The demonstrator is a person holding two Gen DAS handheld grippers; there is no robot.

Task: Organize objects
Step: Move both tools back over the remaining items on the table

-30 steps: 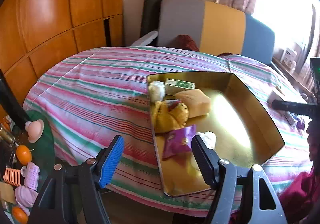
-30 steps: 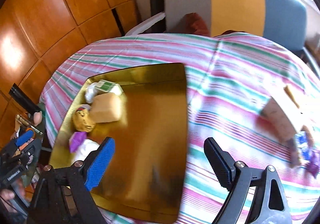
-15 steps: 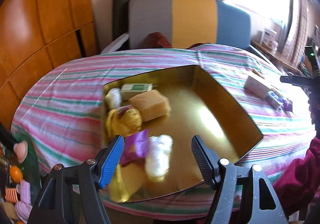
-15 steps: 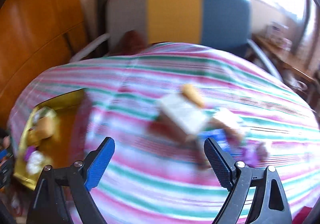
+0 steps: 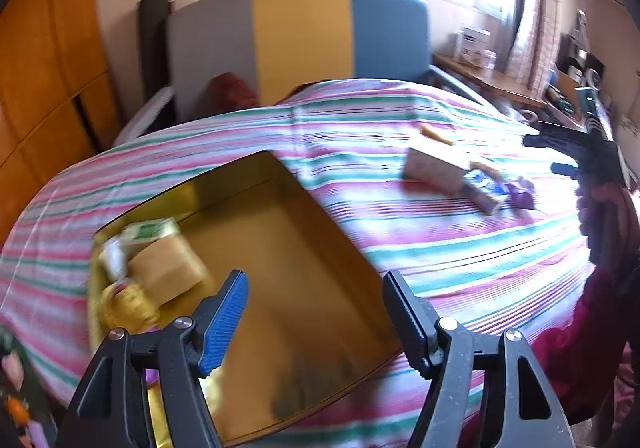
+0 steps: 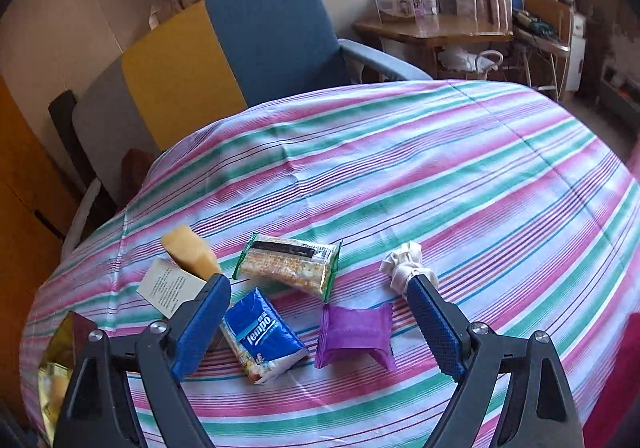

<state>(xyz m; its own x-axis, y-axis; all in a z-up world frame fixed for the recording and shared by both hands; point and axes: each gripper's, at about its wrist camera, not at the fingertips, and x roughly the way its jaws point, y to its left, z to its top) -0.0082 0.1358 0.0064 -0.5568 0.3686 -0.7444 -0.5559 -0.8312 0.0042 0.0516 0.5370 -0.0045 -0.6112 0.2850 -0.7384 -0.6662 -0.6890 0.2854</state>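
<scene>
Swung away from the gold tray, the right gripper is now held released above the loose items, the purple packet and tissue pack between its fingers. Left gripper is kept released over the tray. A pick is being lined up; lowering and closing are called for.

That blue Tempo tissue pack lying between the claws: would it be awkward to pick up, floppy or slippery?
The Tempo tissue pack looks soft and plump, so it would probably squash slightly rather than flop. Its glossy wrapper may be a bit slippery. Lying flat on the striped tablecloth, it seems unlikely to roll, and likely light.
</scene>
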